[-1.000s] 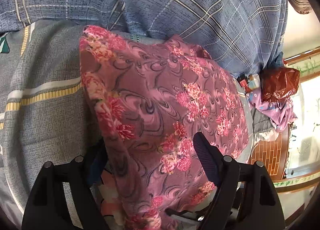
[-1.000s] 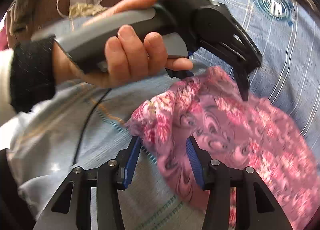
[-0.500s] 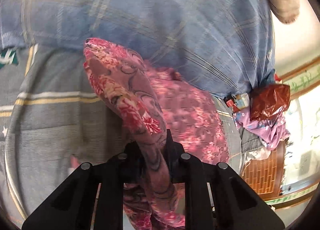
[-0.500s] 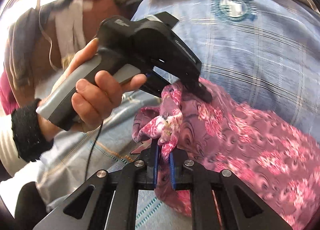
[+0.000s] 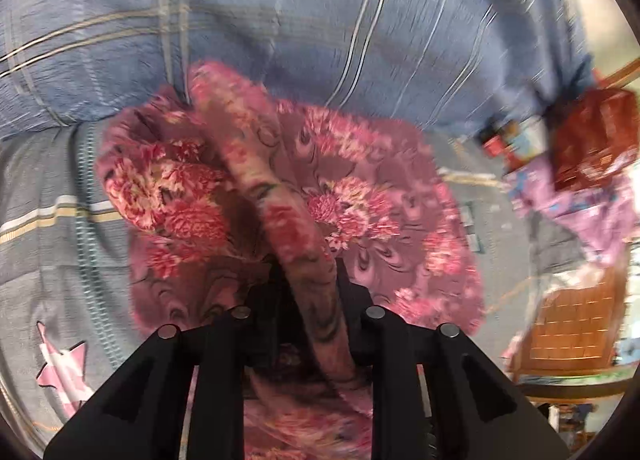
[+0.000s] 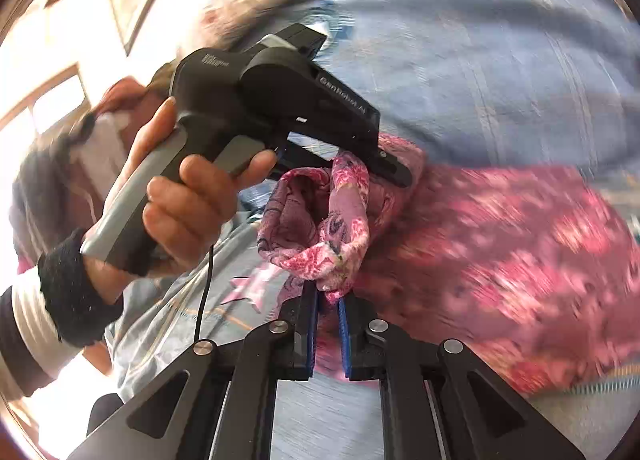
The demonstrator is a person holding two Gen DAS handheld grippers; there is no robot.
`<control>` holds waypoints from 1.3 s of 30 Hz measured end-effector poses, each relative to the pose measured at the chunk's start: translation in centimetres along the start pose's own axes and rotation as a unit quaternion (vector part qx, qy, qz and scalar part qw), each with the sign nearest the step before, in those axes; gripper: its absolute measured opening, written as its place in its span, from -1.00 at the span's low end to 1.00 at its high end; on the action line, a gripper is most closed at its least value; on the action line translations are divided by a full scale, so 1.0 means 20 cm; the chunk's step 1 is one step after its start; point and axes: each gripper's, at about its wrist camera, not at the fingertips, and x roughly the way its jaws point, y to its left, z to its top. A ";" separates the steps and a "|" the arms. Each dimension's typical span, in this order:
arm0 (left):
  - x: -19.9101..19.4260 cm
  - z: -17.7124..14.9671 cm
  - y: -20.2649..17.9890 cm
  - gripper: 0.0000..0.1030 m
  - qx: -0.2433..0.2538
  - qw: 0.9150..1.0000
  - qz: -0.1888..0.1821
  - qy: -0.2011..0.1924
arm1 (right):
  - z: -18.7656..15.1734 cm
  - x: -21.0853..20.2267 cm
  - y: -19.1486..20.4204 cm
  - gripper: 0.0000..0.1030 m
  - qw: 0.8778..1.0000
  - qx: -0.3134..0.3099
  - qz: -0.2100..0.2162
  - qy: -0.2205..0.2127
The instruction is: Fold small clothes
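**Both grippers pinch the floral garment, lifted over the bed**

Where the left gripper [image 5: 306, 284] closes its black fingers, a rolled edge of the pink floral garment [image 5: 360, 195] runs straight between them, clamped tight, and rises away from the jaws as a ridge. The rest of the cloth spreads to both sides of that ridge, blurred, hanging above the grey striped bedsheet [image 5: 48, 244]. Behind it lies a blue checked quilt [image 5: 280, 11]; off to the right sit a reddish-brown bag [image 5: 592, 139] and a lilac cloth [image 5: 580, 211].

In the right wrist view, the right gripper [image 6: 328, 324] has its blue pads [image 6: 343, 336] drawn nearly together on a bunched corner of the same garment, which loops upward just beyond the tips. The left gripper bites the cloth a little farther up, and the left hand [image 6: 188, 207] wraps its grey handle.
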 end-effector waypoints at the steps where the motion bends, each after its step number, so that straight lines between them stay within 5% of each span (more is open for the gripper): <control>1: 0.05 0.01 -0.03 -0.58 0.004 1.000 0.017 0.009 | 0.01 0.01 -0.05 -0.75 1.000 0.021 0.002 0.012; 4: 0.15 0.01 -0.11 -0.38 0.012 0.998 0.060 0.025 | -0.01 0.04 -0.21 -0.72 0.996 0.082 -0.005 0.040; 7: 0.14 0.01 -0.20 -0.07 0.039 0.994 0.090 0.044 | -0.02 0.03 -0.29 -0.45 0.991 0.116 -0.012 0.060; 9: 0.07 0.01 -0.21 -0.07 0.043 0.993 0.098 0.047 | -0.01 0.00 -0.30 -0.37 0.991 0.122 -0.003 0.063; 11: -0.03 0.02 -0.22 -0.05 0.046 0.993 0.101 0.030 | 0.01 -0.05 -0.28 -0.31 0.992 0.115 0.007 0.052; 16: -0.25 0.07 -0.13 0.25 0.023 0.990 0.140 -0.012 | 0.07 -0.19 -0.28 0.21 0.994 0.108 0.024 -0.004; 20: -0.20 0.10 -0.09 0.25 0.008 0.987 0.158 0.011 | 0.09 -0.21 -0.29 0.30 0.993 0.112 0.018 -0.024; 25: -0.06 0.09 -0.14 0.25 0.019 0.986 0.166 0.026 | 0.10 -0.08 -0.30 0.31 0.995 0.095 -0.019 0.011; 32: 0.16 0.16 -0.19 0.25 0.021 0.984 0.169 0.058 | 0.07 0.05 -0.35 0.31 0.988 0.143 0.036 0.047; 39: 0.17 0.28 -0.38 0.25 0.072 0.981 0.175 0.035 | 0.08 0.07 -0.33 0.28 0.989 0.136 0.010 0.047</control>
